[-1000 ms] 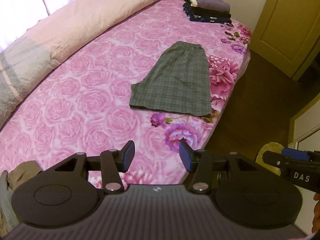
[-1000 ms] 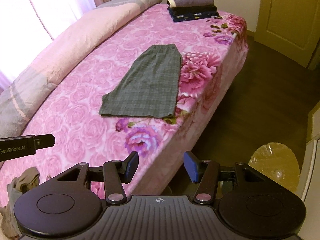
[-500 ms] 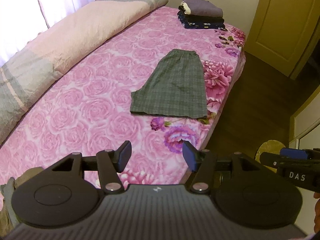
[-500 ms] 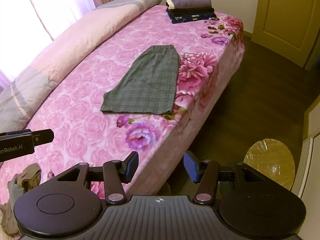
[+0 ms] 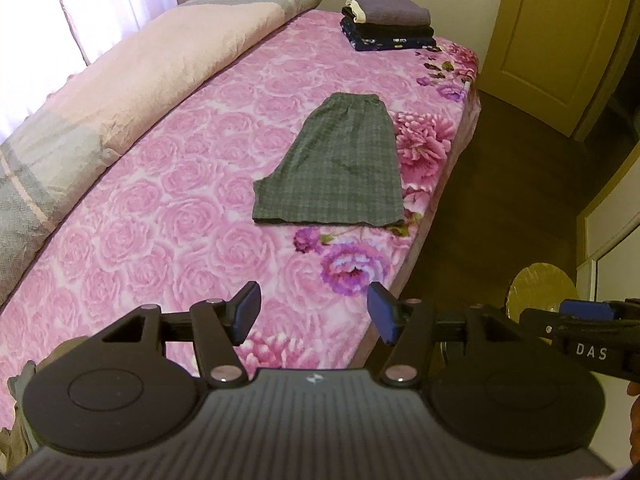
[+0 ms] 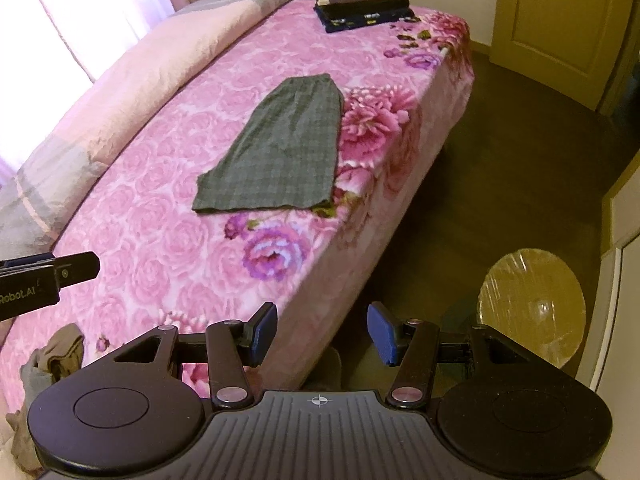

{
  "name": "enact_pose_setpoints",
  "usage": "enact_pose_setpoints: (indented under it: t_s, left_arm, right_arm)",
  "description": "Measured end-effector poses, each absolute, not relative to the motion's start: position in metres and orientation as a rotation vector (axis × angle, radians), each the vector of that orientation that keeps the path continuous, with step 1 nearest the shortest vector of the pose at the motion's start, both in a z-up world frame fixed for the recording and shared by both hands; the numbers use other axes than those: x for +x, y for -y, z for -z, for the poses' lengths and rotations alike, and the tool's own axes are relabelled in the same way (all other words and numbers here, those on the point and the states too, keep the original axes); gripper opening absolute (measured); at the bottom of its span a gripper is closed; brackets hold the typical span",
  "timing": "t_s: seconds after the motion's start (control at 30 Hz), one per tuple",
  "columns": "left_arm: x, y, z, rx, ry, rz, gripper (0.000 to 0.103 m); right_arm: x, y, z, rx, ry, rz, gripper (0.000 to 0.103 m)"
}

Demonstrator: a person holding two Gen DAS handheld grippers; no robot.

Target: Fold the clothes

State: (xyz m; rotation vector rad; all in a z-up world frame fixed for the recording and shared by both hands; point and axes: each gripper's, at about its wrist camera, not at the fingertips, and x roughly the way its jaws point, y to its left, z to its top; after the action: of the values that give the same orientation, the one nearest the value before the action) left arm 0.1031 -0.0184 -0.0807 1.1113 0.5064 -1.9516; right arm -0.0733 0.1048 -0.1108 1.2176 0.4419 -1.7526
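- The left gripper (image 5: 312,312) was held above the near part of the bed (image 5: 168,216), jaws spread, with nothing between them.
- The right gripper (image 6: 322,334) was held over the bed's near edge and the floor (image 6: 500,168), jaws likewise spread and empty.
- A grey checked pair of shorts (image 5: 336,168) lay flat on the pink floral bedcover, near the bed's right edge and well apart from both grippers.
- A stack of folded clothes (image 5: 388,20) stood at the far end of the bed.
- A crumpled heap of garments (image 6: 52,364) lay at the bed's near left corner.
- A rolled pink and grey duvet (image 5: 132,80) ran along the bed's left side.
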Motion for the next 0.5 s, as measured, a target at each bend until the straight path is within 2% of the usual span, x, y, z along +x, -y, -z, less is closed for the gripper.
enact_pose_setpoints:
  t_s: [0.5]
  left_arm:
    - [0.0970,0.0181,0.0911,1.143,-0.522,1.942,0.056]
  right_arm:
    - [-0.0763,-0.1093,0.1121,1.232,-0.447,1.758,0.054]
